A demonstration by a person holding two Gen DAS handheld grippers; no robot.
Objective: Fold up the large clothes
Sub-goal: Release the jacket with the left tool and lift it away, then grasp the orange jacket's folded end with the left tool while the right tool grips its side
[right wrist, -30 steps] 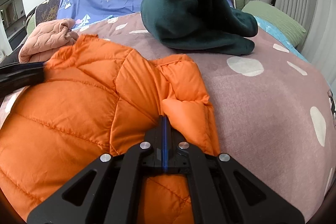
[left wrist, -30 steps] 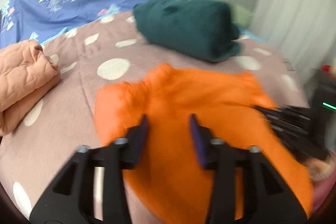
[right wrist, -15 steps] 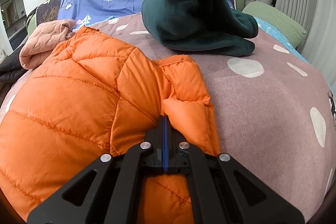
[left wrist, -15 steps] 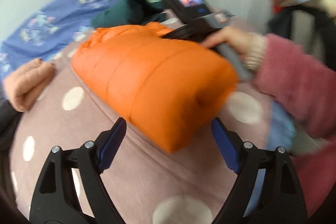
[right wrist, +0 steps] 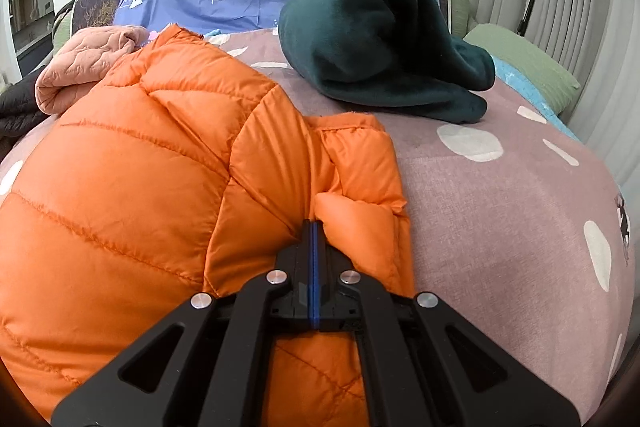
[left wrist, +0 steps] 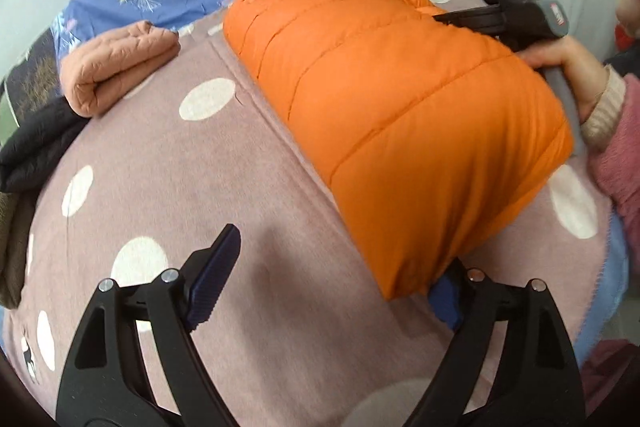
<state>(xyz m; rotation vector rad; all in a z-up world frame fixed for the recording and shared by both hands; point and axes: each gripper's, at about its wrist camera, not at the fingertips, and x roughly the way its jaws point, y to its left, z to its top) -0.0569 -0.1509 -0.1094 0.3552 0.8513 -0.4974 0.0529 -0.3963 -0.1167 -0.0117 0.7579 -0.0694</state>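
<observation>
Right wrist view: the right gripper (right wrist: 315, 227) — fingers pressed together — pinches a fold of the orange puffer jacket (right wrist: 152, 167) lying on the dotted bedspread (right wrist: 500, 211). The left gripper (left wrist: 328, 267), just opened, spreads wide at the jacket's near corner, gripping nothing.
</observation>
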